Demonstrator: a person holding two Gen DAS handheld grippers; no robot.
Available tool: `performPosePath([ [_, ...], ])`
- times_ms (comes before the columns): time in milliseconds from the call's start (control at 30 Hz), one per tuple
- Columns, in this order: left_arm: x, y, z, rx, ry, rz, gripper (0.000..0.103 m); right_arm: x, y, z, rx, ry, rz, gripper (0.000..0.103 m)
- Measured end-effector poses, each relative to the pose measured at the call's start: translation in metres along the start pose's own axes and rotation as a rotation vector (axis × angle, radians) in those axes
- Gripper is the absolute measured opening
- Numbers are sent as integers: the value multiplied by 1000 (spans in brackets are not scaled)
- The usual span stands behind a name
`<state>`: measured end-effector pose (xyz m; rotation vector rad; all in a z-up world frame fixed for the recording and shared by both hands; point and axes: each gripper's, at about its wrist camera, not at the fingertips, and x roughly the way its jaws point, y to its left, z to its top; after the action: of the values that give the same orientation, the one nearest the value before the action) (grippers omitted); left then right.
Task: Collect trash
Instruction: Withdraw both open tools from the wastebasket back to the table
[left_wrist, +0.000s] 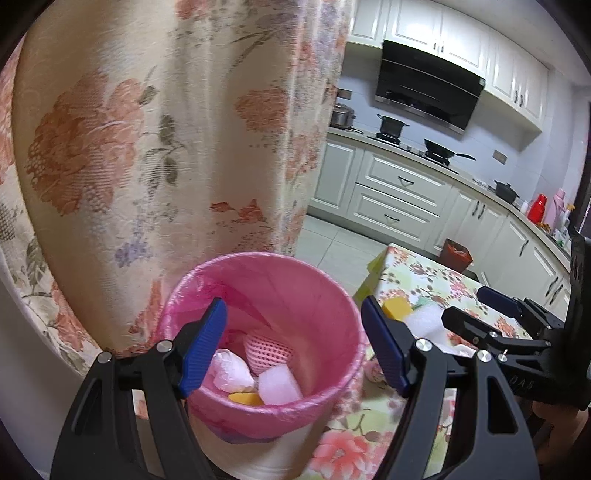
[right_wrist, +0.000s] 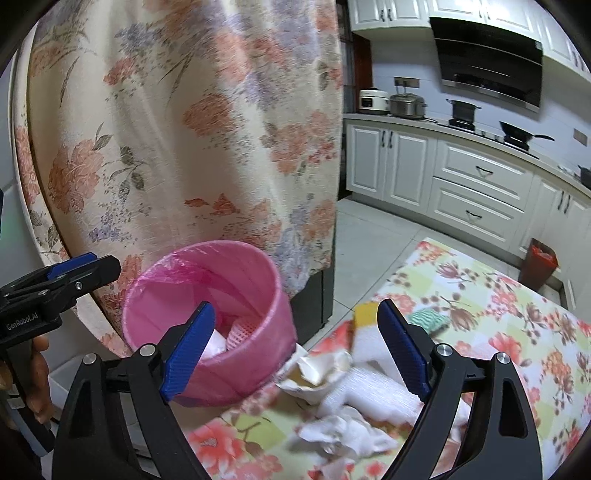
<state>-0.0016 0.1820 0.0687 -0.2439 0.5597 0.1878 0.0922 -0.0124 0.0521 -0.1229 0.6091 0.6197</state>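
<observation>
While a floral curtain (left_wrist: 147, 147) hangs behind, the pink-lined bin (left_wrist: 325, 295) stands upright on the table's (right_wrist: 498, 314) edge, mouth up. Both the left gripper (left_wrist: 293, 343) and right gripper (right_wrist: 297, 347) are spread, empty. Crumpled paper (right_wrist: 340, 432) lies blurred beside the bin.

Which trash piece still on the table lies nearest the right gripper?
The crumpled white tissue, low between the right gripper's open fingers; the yellow sponge and green scrap lie farther.
</observation>
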Motion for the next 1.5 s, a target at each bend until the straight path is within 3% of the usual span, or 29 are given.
performPosePath([
  [900, 18, -104, -34, 111, 70, -128, 72, -73, -129, -75, 197, 16, -196, 84],
  [1500, 47, -161, -67, 177, 165, -179, 72, -94, -182, -120, 285, 55, -254, 84],
])
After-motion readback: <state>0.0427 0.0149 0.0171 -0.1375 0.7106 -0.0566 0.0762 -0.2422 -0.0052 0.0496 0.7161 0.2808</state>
